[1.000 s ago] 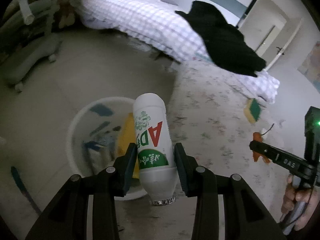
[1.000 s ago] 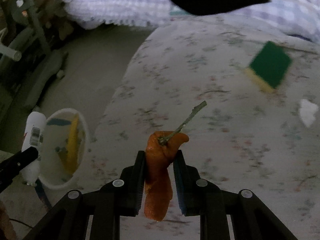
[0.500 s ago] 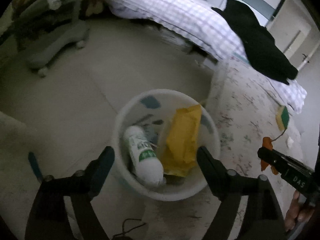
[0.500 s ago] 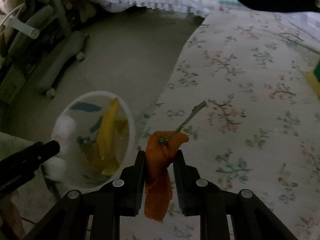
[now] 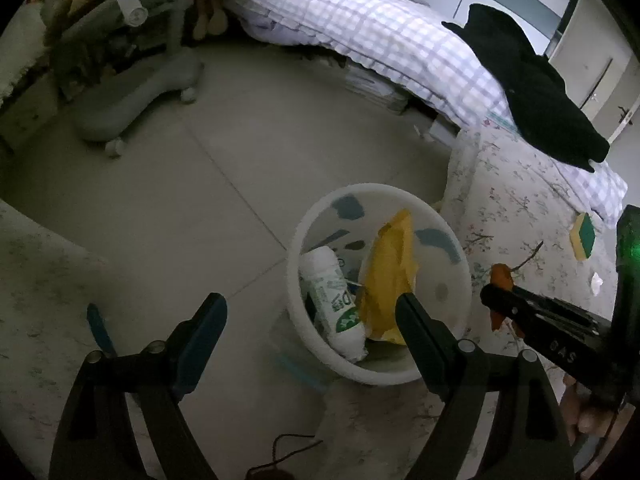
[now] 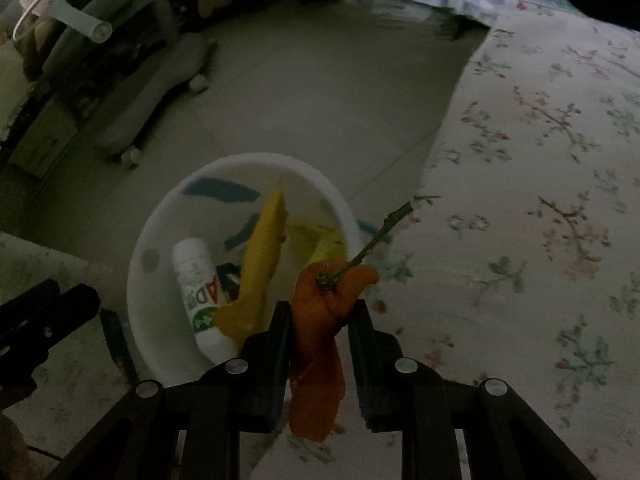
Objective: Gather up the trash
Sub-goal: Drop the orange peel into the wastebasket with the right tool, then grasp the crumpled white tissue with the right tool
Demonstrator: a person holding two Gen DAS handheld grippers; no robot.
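Observation:
A white trash bin [image 5: 298, 240] stands on the floor beside a floral mat. Inside lie a white bottle [image 5: 332, 292] with a green label and a yellow wrapper [image 5: 390, 272]. My left gripper [image 5: 312, 316] is open and empty above the bin's near rim. My right gripper [image 6: 320, 320] is shut on an orange peel [image 6: 320, 312] with a stem, held just right of the bin [image 6: 160, 216]. The bottle [image 6: 194, 276] and wrapper [image 6: 260, 264] show in the right wrist view too. The right gripper [image 5: 496, 300] with the peel [image 5: 502, 276] shows in the left wrist view.
A yellow-green sponge [image 5: 584, 236] and a white scrap [image 5: 596, 282] lie on the floral mat [image 5: 520, 208]. A bed with a checked cover [image 5: 380, 36] and black garment [image 5: 532, 88] stands behind. A grey wheeled chair base [image 5: 132, 92] stands at the left.
My left gripper opened and dropped the white bottle into the bin, then drew back. My right gripper carried the orange peel left, close to the bin.

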